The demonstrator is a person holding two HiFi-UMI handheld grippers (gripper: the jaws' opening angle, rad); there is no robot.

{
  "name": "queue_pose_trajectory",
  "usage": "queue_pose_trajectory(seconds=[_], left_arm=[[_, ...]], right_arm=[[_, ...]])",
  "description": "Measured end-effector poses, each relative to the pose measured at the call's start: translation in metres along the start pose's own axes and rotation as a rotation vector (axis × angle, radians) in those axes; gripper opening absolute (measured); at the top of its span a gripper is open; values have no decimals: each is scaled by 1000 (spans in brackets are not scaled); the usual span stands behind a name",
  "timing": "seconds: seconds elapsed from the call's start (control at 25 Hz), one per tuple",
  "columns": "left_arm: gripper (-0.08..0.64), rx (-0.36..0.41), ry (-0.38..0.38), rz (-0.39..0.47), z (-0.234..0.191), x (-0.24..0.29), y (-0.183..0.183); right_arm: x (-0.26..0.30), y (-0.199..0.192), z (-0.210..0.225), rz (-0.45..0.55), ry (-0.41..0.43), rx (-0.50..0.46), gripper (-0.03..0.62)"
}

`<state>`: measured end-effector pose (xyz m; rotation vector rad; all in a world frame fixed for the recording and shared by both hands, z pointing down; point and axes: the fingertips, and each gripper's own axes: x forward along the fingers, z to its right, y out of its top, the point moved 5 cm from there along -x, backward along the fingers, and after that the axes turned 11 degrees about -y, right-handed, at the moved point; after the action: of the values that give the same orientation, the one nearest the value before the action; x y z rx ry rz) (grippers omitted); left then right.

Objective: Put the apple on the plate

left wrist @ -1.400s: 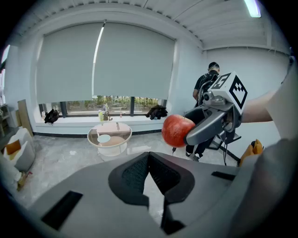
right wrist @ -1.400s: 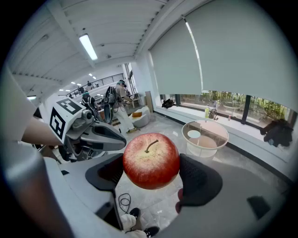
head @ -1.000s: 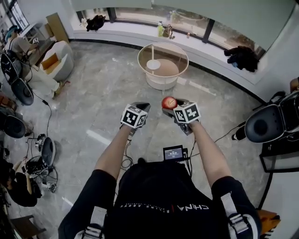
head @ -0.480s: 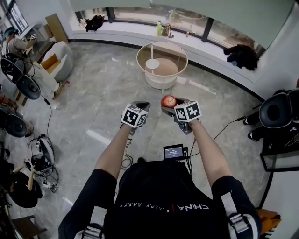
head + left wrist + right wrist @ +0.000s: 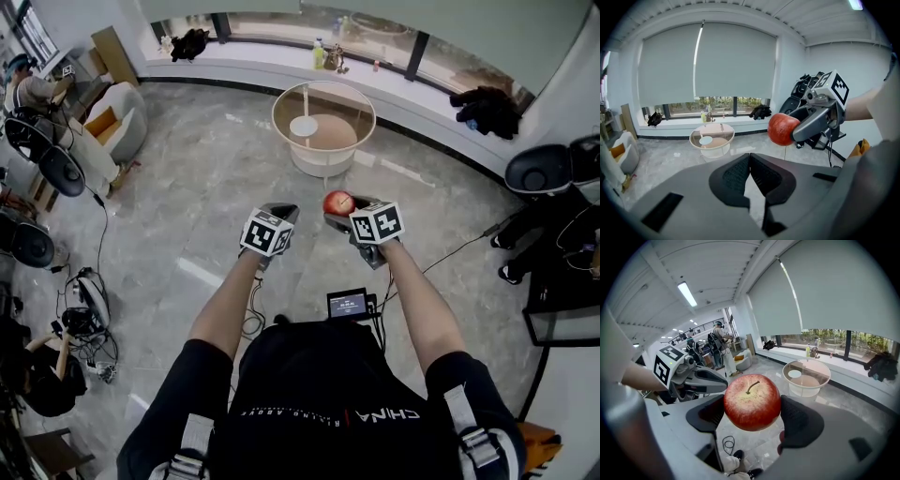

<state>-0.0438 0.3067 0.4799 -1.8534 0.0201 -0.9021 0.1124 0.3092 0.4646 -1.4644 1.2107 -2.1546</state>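
Apple in right tool, plate well ahead on the desk

Apple point(image 5: 752, 402): red, yellowish around the stem pit. Stem end faces up, and the stem itself leans a little toward the right-hand jaw. The stem-to-base axis stands roughly upright, crosswise to the line between the two jaws.

Right tool point(image 5: 752, 419): jaws spread to the apple's full width, one dark pad pressed on each flank. The fruit hangs clear of everything else, in the air above the floor point(image 5: 187, 187).

Left tool point(image 5: 750, 161): just beside the right tool, on its left, at about the same height. Jaws are brought together, pads meeting at the tips, nothing between them.

Plate point(image 5: 304, 126): white, lying on the round glass desk point(image 5: 347, 108), well ahead of both tools and apart from the apple.

View differences:
- Right gripper view alone shows the stem and both pad contacts.
- Left gripper view shows the apple from the side, ahead and to the right of its own jaws, with one finger of the right tool across it; stem not seen there.
- Head view gives the layout of tools, desk and plate, but the left jaw gap cannot be read from it
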Motion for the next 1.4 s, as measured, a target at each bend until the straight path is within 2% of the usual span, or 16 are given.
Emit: queue_pose_trajectory(seconds=[0.32, 0.56, 0.84, 1.24, 1.4], left_arm=[[17, -18, 48, 2, -1, 18, 7], [17, -34, 46, -3, -40, 41, 10], [17, -29, 17, 3, -130, 77, 44], [17, 1, -63, -16, -288, 84, 88], [17, 19, -94, -11, -333, 86, 97]], right_arm=[[8, -2, 29, -14, 34, -5, 377], [44, 11, 47, -16, 23, -12, 377], [116, 64, 85, -27, 7, 35, 377], [231, 172, 91, -20, -67, 99, 377], [270, 197, 83, -11, -92, 108, 377]])
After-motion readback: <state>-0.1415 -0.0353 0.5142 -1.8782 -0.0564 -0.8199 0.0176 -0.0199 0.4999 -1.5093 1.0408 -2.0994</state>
